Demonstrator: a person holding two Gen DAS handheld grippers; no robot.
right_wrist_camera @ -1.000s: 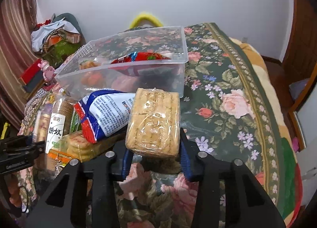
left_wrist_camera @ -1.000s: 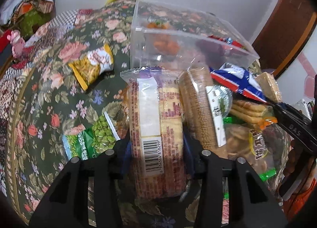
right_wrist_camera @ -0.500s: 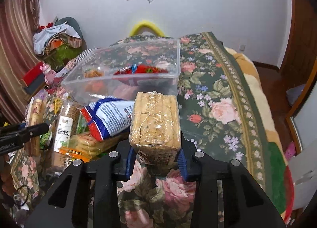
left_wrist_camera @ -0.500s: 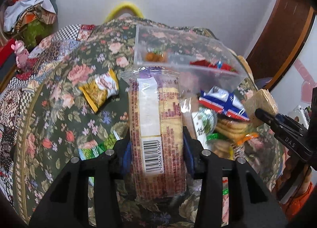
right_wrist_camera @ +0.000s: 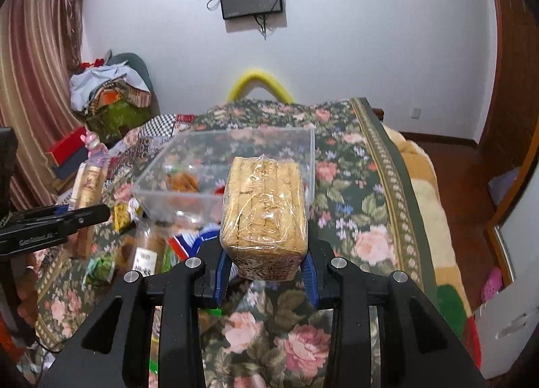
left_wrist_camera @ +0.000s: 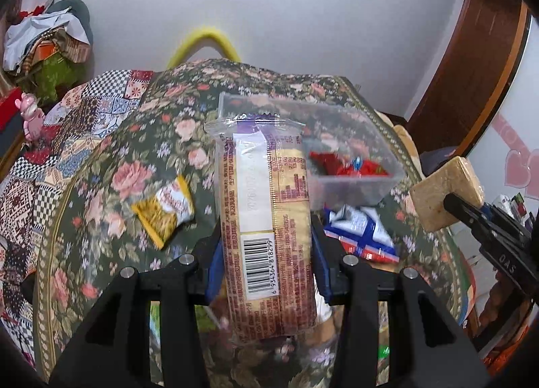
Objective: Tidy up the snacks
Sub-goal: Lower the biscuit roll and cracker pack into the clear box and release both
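Now both tools are loaded. The left tool [left_wrist_camera: 266, 263] is clamped across the lower part of a long biscuit packet [left_wrist_camera: 266, 219], barcode side up, so most of its length juts ahead toward the clear plastic bin [left_wrist_camera: 357, 182]. The right tool [right_wrist_camera: 266, 266] is pinched on the near end of a squat block of crackers in clear wrap [right_wrist_camera: 264, 209], which also points forward at the bin [right_wrist_camera: 235, 165]. Gripping each pack at its near end probably leaves the far end free to go over the rim first. Both packs hang in the air above the flowered bedspread [right_wrist_camera: 353, 219], short of the bin and not yet over it.

Inside the bin lie a red wrapper [left_wrist_camera: 343, 165] and some orange pieces [right_wrist_camera: 182, 182]. Left on the bed near the bin are a blue-and-white bag [left_wrist_camera: 360, 229], a yellow snack pouch [left_wrist_camera: 165, 209] and a heap of other packs [right_wrist_camera: 141, 249], so the sorting looks only partly done.
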